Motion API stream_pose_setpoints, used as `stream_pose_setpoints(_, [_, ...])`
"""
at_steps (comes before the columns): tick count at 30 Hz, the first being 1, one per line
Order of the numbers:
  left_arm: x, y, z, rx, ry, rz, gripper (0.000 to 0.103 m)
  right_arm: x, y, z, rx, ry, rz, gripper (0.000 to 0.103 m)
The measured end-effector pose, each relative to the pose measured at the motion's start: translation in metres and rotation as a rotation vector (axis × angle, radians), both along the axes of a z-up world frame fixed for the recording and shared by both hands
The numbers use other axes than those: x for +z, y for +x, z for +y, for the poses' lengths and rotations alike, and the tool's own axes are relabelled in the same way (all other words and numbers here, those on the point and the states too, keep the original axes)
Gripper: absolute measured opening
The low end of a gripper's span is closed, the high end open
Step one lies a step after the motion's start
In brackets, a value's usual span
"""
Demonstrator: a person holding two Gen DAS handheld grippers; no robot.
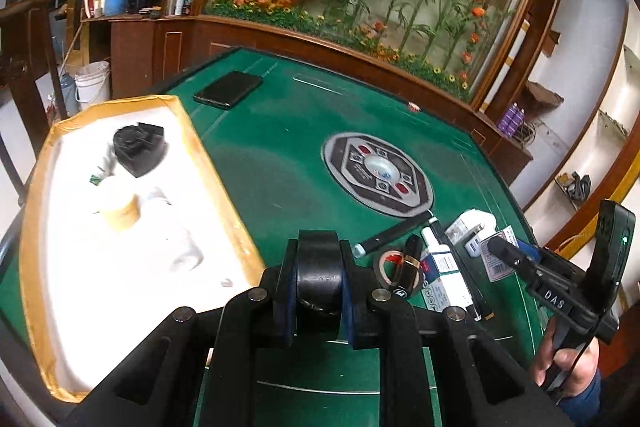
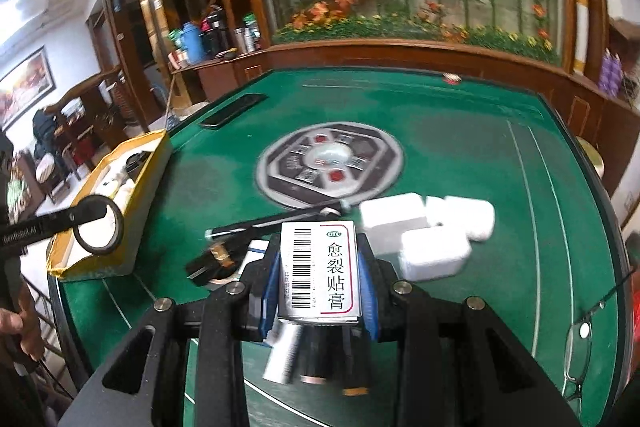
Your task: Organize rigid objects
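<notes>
Judged to be mid-carry on two pieces at once, with both yet to be set down. Clamped the left gripper closed to the width of a glossy black roll of tape, pads flat on its two faces, so presented the roll edge-on in the left wrist view, hole axis running side to side between the fingers. Showed it in the right wrist view as an upright ring, hanging at the near end of the yellow-rimmed, white-lined cardboard tray, just over its rim. Pinched the right gripper narrow across the short width of a small white medicine box with a barcode and red-bordered label, label upward, long axis along the fingers and pointing forward. Held that box low above the green felt table, over the loose clutter of a black pen, white plastic blocks and tubes, well apart from the tray. Called next, probably, for easing the roll further in over the tray before letting go, clear of the black round container already inside, then swinging the box leftward to follow.
</notes>
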State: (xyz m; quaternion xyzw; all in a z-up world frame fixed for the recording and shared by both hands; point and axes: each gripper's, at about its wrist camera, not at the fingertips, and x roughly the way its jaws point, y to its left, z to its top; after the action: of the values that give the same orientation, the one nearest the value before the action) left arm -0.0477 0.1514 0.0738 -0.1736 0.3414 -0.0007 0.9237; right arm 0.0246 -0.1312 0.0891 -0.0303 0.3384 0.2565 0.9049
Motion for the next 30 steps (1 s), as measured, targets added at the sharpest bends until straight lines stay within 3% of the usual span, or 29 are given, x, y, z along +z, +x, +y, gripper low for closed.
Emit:
stream_pose_setpoints(17, [-0.007, -0.025, 0.050, 0.113, -0.020, -0.016, 0.018, 0.014, -0.044, 0.128, 0.223, -0.158, -0.161, 0.033])
stream_pose_setpoints(25, [-0.015, -0.032, 0.067, 0.148, -0.029, -0.010, 0.018, 0.013, -0.051, 0.160, 0.278, -0.169, -0.165, 0.033])
stream_pose_setpoints(30, [-0.020, -0.037, 0.081, 0.181, -0.035, -0.005, 0.018, 0.011, -0.049, 0.179, 0.327, -0.137, -0.111, 0.033])
